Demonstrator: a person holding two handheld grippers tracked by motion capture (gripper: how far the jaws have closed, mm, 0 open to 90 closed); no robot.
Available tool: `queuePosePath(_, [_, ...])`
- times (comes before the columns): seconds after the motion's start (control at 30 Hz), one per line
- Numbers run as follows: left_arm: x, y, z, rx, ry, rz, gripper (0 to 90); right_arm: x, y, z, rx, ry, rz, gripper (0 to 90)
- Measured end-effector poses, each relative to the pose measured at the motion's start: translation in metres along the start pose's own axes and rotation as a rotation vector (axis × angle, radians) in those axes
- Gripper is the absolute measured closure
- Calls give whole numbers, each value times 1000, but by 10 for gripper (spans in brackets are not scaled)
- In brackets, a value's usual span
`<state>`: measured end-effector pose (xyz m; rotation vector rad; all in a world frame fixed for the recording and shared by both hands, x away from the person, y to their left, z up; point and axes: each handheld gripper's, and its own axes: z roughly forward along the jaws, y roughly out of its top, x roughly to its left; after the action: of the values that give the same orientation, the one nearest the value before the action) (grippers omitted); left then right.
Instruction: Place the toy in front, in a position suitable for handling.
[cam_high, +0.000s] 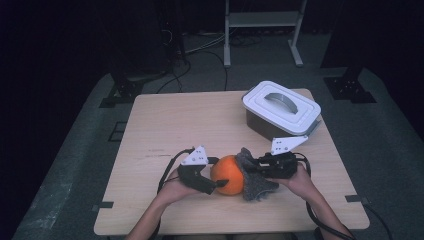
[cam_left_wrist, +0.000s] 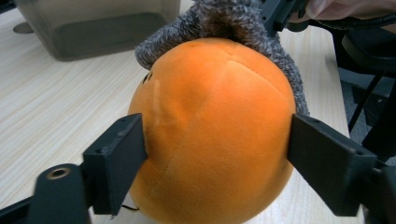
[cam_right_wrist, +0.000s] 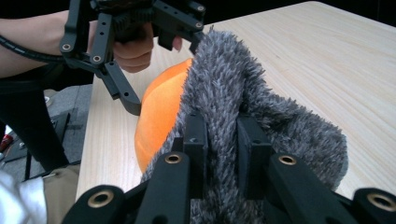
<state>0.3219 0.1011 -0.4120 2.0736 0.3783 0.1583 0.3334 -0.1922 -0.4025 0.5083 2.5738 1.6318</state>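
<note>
Left gripper (cam_left_wrist: 215, 154) spread wide, both jaws pressed on the flanks of the orange plush ball (cam_high: 227, 174), clamping it just above the table (cam_high: 165, 125). Right gripper (cam_right_wrist: 222, 140) nearly closed, pinching a fold of the grey fuzzy cloth (cam_right_wrist: 243, 93) draped against the ball's far-right side. Forearms enter from the near edge, hands flanking the ball. Beyond the ball, well apart, a lidded white-topped box (cam_high: 281, 107) sits at the far right.
</note>
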Motion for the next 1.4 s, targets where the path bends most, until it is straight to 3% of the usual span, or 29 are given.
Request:
queuePosePath(0.13, [3, -2, 4, -14, -24, -4, 149, -1, -1, -1, 4, 10, -2, 754])
queuePosePath(0.27, [2, -2, 1, -11, -42, 3, 260, -3, -2, -2, 7, -20, 2, 754])
queuePosePath(0.4, [-3, 0, -3, -11, -94, 14, 344, -10, -3, -4, 9, -69, 16, 754])
queuePosePath(0.47, [-3, 0, -2, -5, -83, 18, 343, -12, -5, -5, 5, -68, 34, 754])
queuePosePath(0.57, [-4, 1, 2, 7, -33, 5, 318, -10, -4, -3, 11, -78, 28, 755])
queuePosePath(0.63, [-3, 0, 5, 9, -4, -10, 245, -9, -3, -3, 12, -83, 20, 755])
queuePosePath(0.73, [-1, -4, 8, 10, -14, -37, 207, -8, -2, -2, 13, -77, 14, 755])
queuePosePath(0.83, [-4, -3, 7, 11, -3, -9, 329, -6, 0, -2, 12, -77, 15, 757])
queuePosePath(0.9, [-4, -4, 7, 5, 7, -15, 388, -1, 6, -5, 2, -82, -1, 762])
queuePosePath(1.03, [-7, -1, 8, 0, 15, -4, 430, 13, 21, -8, -42, -52, -47, 764])
queuePosePath(1.13, [-8, -1, 8, 6, 17, 10, 440, 21, 25, -1, -20, -57, -85, 764])
queuePosePath(1.4, [-6, 1, 4, -8, 13, -12, 464, 1, 12, -9, -7, -83, -5, 764])
